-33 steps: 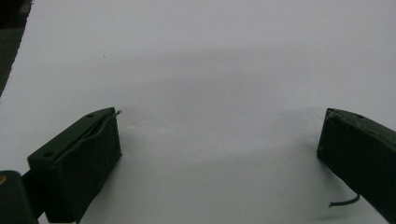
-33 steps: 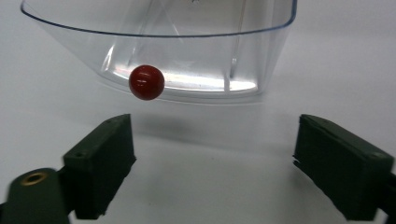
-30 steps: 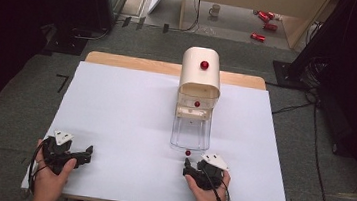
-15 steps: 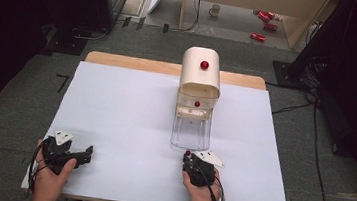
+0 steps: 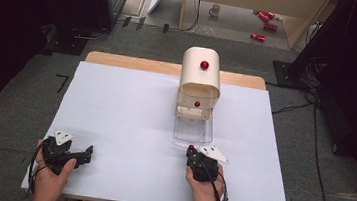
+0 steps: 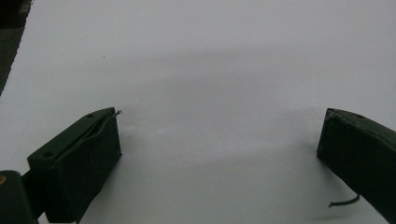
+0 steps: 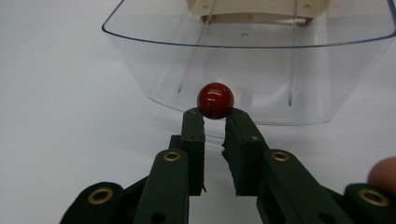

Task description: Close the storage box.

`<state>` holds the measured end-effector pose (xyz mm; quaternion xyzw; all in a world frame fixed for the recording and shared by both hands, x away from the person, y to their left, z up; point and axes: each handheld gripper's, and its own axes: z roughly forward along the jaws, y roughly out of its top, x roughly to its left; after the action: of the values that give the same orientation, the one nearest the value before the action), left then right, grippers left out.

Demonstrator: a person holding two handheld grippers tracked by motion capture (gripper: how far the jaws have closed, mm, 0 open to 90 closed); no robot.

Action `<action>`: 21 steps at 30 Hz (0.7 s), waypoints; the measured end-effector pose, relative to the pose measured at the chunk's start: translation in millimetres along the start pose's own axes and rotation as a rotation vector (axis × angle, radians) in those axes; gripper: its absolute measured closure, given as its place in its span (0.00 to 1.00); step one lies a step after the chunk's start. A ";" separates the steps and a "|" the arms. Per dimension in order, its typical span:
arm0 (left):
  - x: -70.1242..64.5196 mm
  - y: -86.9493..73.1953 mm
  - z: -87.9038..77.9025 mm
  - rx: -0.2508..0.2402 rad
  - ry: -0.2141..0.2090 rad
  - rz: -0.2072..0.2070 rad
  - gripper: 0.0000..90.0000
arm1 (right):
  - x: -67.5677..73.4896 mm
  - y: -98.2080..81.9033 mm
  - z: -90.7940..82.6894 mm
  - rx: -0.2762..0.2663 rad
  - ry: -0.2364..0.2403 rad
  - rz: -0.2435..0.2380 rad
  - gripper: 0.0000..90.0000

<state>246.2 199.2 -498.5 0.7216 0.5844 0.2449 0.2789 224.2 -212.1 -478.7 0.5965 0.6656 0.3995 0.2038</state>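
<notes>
Here the white surface (image 5: 128,125) carries one cream, round-topped box (image 5: 199,80) near the middle of its far edge, and one clear plastic drawer (image 5: 193,130) drawn out of the box's front toward the near edge. Three red balls can be counted in the high view: one on top of the box (image 5: 204,65), one on its front face (image 5: 197,104), and one at the drawer's near end (image 5: 191,147).

That third ball is the drawer's knob. In the right gripper view it (image 7: 215,100) sits against the curved clear front wall of the drawer (image 7: 327,74), pinched between the tips of the right tool (image 7: 215,115), whose jaws are clenched on it from both sides. A fingertip (image 7: 384,171) shows at the right edge of that view. In the high view the right tool (image 5: 200,162) lies just beside the drawer's near end, close to the near edge of the surface and right of its middle, held by the right hand (image 5: 205,184).

The left tool (image 5: 66,152) rests by the near left corner, held by the left hand (image 5: 50,180), well apart from the box and drawer. In the left gripper view the left tool (image 6: 219,135) has its jaws spread wide with bare white surface (image 6: 215,60) between them, released and holding nothing.
</notes>
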 end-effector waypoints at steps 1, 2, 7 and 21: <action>0.0 0.0 0.0 0.000 0.000 0.000 0.00 | 0.1 1.8 0.3 -0.003 0.000 -0.003 0.88; 0.1 0.0 0.0 0.001 0.000 0.001 0.00 | 0.1 3.3 0.3 -0.003 0.000 -0.002 0.88; 0.1 0.1 0.0 0.001 -0.001 0.001 0.00 | -0.4 13.3 3.7 -0.004 -0.006 -0.010 0.88; 0.1 0.0 0.0 0.001 -0.001 0.000 0.00 | -4.9 42.2 21.3 -0.005 -0.012 -0.011 0.88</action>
<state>246.2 199.2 -498.4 0.7219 0.5843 0.2444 0.2786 267.8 -211.9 -459.7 0.5947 0.6668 0.3963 0.2115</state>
